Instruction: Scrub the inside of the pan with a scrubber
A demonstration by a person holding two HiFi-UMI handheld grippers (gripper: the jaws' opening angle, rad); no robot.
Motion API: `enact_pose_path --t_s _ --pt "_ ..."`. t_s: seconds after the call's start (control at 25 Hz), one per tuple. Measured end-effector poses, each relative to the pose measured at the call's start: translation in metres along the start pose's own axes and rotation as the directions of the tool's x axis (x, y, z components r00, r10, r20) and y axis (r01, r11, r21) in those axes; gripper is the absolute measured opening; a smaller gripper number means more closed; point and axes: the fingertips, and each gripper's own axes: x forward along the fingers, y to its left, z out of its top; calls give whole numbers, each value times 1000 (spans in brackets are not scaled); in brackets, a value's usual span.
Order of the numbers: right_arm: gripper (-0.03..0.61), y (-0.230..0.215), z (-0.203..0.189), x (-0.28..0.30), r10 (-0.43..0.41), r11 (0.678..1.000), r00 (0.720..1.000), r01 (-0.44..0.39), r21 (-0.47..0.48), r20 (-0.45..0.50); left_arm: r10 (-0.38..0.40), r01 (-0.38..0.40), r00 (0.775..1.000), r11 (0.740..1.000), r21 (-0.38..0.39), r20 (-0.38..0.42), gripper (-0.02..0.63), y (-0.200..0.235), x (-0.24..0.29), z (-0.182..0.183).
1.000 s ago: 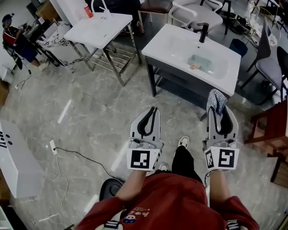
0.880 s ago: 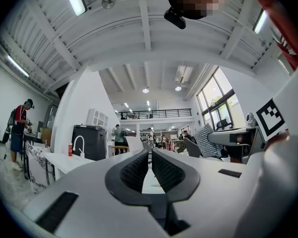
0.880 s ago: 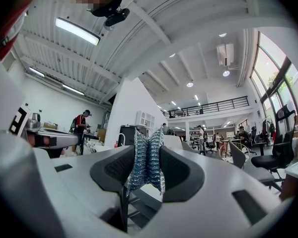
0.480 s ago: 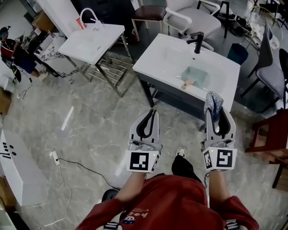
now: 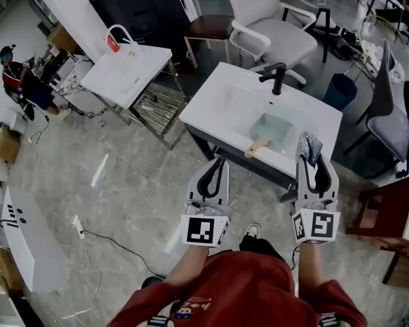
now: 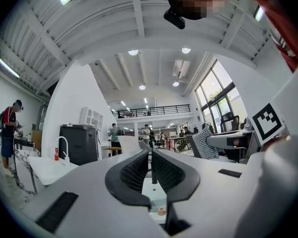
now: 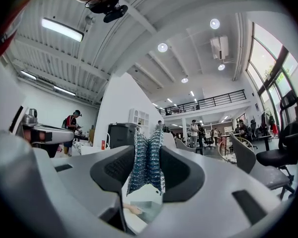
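Observation:
A square pan (image 5: 273,129) with a wooden handle (image 5: 256,147) lies in the basin of the white sink (image 5: 218,107) ahead of me. My right gripper (image 5: 311,157) is shut on a silvery mesh scrubber (image 5: 308,145), held in the air near the sink's front right corner. In the right gripper view the scrubber (image 7: 146,162) stands pinched between the jaws, with the pan handle (image 7: 131,209) below. My left gripper (image 5: 219,162) is shut with nothing in it, short of the sink's front edge. In the left gripper view the pan (image 6: 156,202) shows under the jaws.
A black faucet (image 5: 278,78) stands at the sink's back. Left of it is a second white sink (image 5: 126,70) on a metal frame. A white chair (image 5: 273,36) and a blue bin (image 5: 341,90) are behind. A wooden table (image 5: 388,196) is at right, a cable (image 5: 102,237) on the floor.
The sink with the pan has come closer to both grippers as I walk up to it. Both grippers keep their pose, the scrubber still held in the right one.

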Motion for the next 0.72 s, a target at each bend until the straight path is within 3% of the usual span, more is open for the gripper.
enact_pose_path --t_s 0.28,0.44,0.72 --pt "173 -35 -14 28 17 1000 1000 -17 13 -8 9 -9 999 1000 19 -32 35 -14 43 -10" --pt "173 -45 -21 33 11 1000 1000 -10 23 -13 -15 18 997 999 34 -77 35 -23 56 -18" --pt "173 -51 -35 55 -11 1000 999 12 17 -35 -58 60 995 998 21 -81 35 -20 89 -32"
